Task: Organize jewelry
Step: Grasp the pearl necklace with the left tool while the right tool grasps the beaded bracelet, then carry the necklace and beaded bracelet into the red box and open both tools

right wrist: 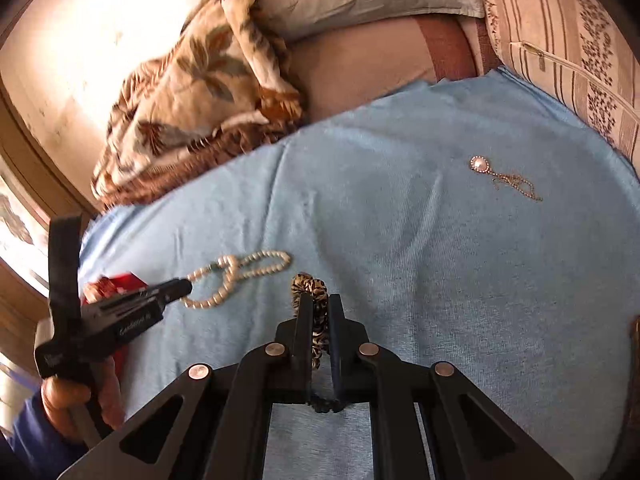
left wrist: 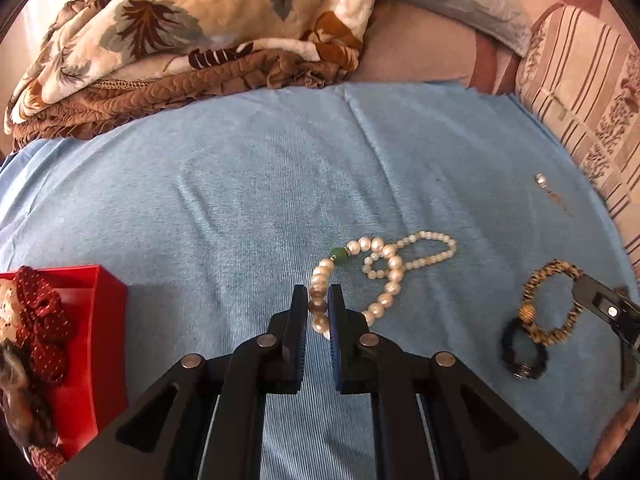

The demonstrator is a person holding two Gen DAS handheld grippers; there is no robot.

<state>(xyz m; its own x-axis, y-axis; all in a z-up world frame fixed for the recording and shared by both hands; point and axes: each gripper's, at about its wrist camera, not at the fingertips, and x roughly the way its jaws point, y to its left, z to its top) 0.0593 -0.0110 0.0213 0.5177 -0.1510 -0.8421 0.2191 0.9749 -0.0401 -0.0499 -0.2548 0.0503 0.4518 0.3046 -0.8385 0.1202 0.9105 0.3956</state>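
Observation:
My left gripper [left wrist: 318, 292] is shut on a string of large pearls [left wrist: 394, 276] with a green bead [left wrist: 340, 256]; the string trails onto the blue cloth [left wrist: 240, 184]. A thinner pearl strand [left wrist: 436, 240] loops through it. In the right wrist view my right gripper [right wrist: 320, 300] is shut on a leopard-print bracelet [right wrist: 316, 284], which stands upright between the pads. A dark bracelet [right wrist: 324, 405] shows low between the fingers. The left wrist view shows both bracelets [left wrist: 554, 266] [left wrist: 507, 344] touching at the right. A pearl pendant on a fine chain [right wrist: 480, 164] lies apart, farther back.
An open red box [left wrist: 100, 320] holding fabric-covered pieces stands at the cloth's left edge. A leaf-print blanket [left wrist: 180, 20] is piled behind the cloth, and a striped cushion [left wrist: 580, 92] borders it at the right. A hand [right wrist: 68, 396] holds the left gripper [right wrist: 182, 286].

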